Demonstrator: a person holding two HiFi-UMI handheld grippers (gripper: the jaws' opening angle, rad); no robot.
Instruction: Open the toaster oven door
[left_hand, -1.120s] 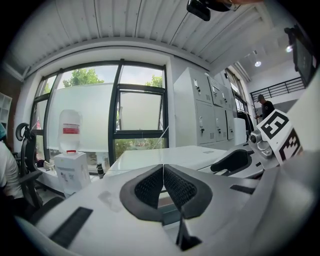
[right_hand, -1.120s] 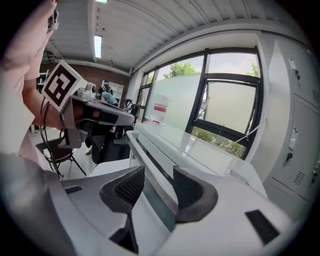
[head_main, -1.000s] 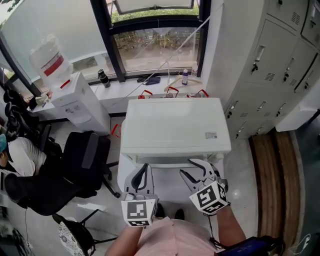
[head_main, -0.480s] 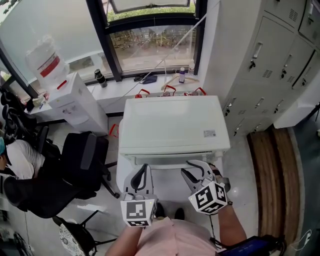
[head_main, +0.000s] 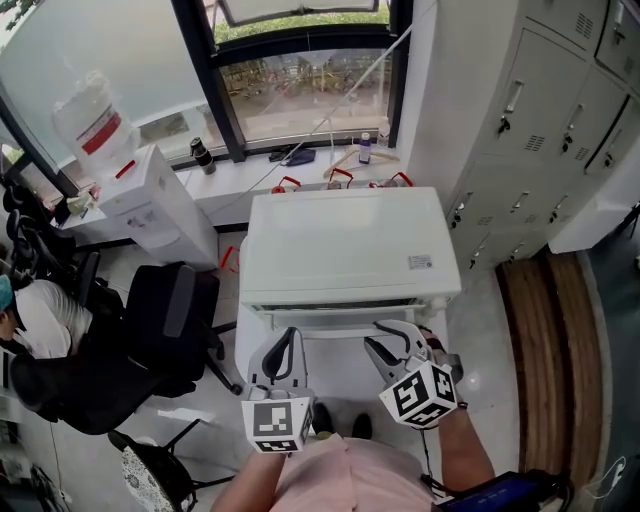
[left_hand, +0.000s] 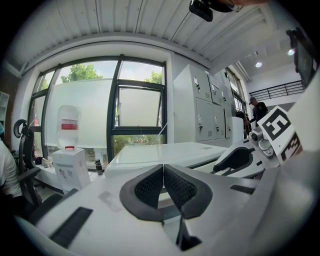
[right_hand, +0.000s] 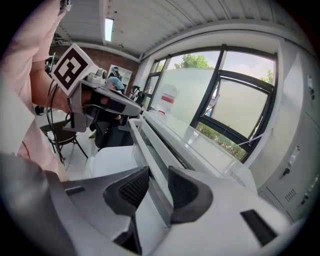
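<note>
Approach step, I judge: the half-open, empty right gripper (head_main: 388, 338), at 5 o'clock of the toaster oven (head_main: 345, 245), must clamp the door handle (right_hand: 141, 146); the left gripper (head_main: 284, 345) hangs closed, empty.

This looks like an office. Grey metal lockers (head_main: 540, 130) line one wall, a water dispenser (head_main: 150, 205) with its bottle on top stands beneath a large dark-framed window (head_main: 300, 95), and black swivel chairs (head_main: 165, 320) crowd the floor at left.
</note>
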